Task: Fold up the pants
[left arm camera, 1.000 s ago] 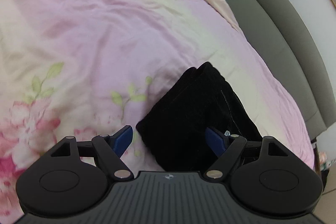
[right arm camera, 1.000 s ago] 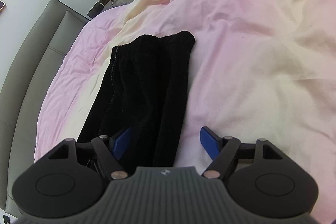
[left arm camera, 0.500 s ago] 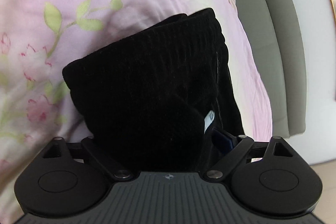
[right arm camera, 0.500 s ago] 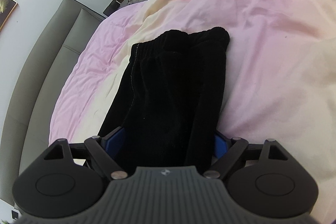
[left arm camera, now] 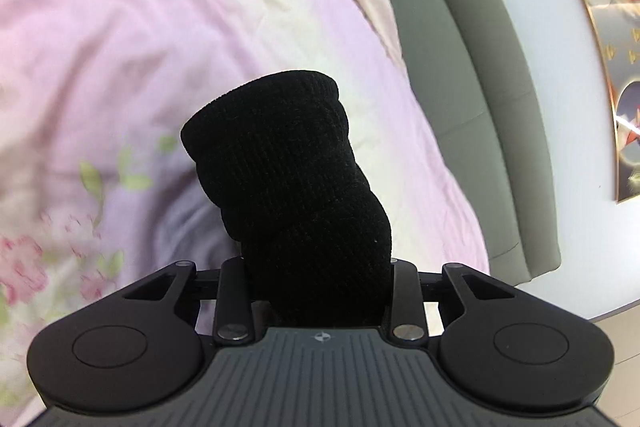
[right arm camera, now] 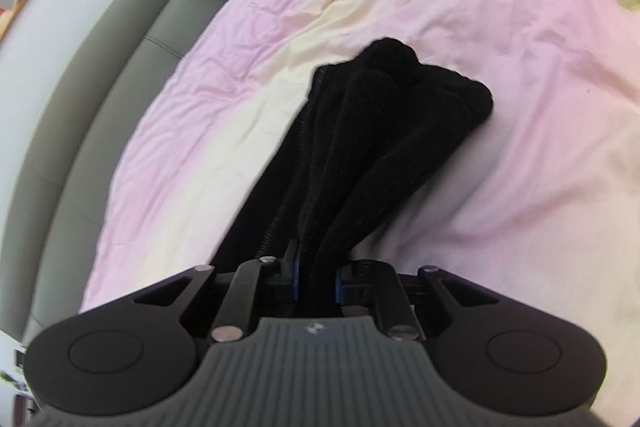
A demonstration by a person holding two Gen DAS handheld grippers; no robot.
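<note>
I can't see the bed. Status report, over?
Both hand-held grippers, left and right, just closed on the black pants. Pants bunched on pink bedspread. Nothing in the way.

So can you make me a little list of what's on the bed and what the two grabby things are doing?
bed cover: pink, flowery, wrinkled
pants: black, bunched lengthwise, one end on the cover
left gripper: fingers just closed, clamped on the pants
right gripper: fingers just closed, pinching the pants
headboard: grey, padded
</note>
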